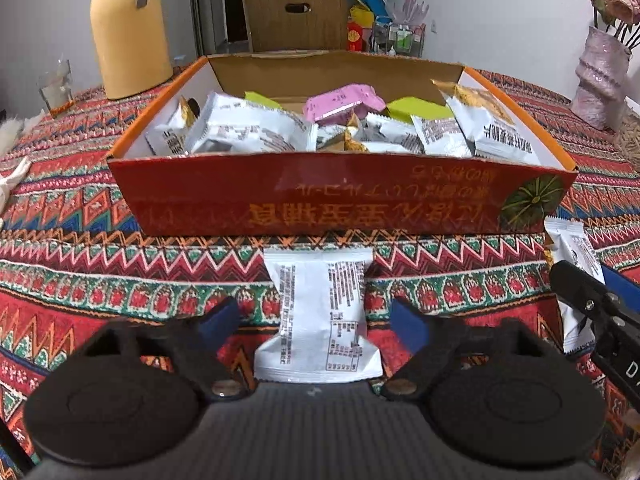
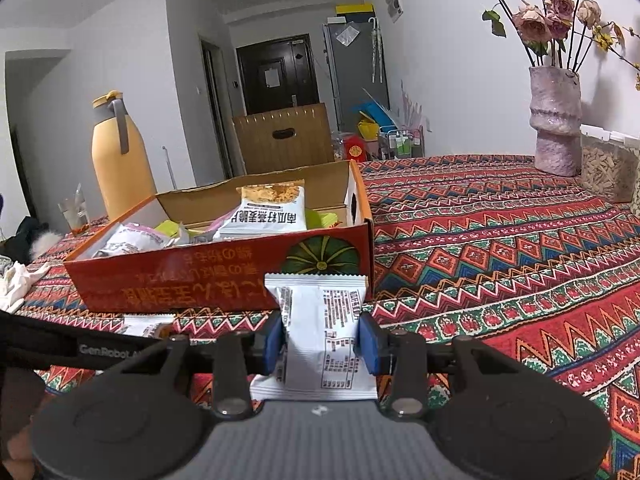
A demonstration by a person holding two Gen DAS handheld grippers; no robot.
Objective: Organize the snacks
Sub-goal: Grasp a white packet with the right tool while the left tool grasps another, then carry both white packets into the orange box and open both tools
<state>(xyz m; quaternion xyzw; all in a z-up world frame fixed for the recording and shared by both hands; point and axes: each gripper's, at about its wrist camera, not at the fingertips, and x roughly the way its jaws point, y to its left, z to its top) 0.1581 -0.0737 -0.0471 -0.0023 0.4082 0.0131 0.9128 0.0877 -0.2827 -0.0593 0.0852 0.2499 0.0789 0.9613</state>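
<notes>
Your left gripper [image 1: 316, 320] stands part open around a white snack packet [image 1: 320, 312] lying on the tablecloth [image 1: 120, 280] before the red snack box [image 1: 320, 196], pads clear, while only the right wrist view shows your right gripper [image 2: 322, 344] clamping a second white packet [image 2: 320, 320] near the box's right corner.

Left wrist view: you look steeply down, close before the snack box [image 1: 340, 196] front wall.
Right wrist view: you face its right corner, shallower.
Shared: box [image 2: 224, 276], patterned tablecloth [image 2: 500, 264], yellow jug [image 1: 128, 36].
</notes>
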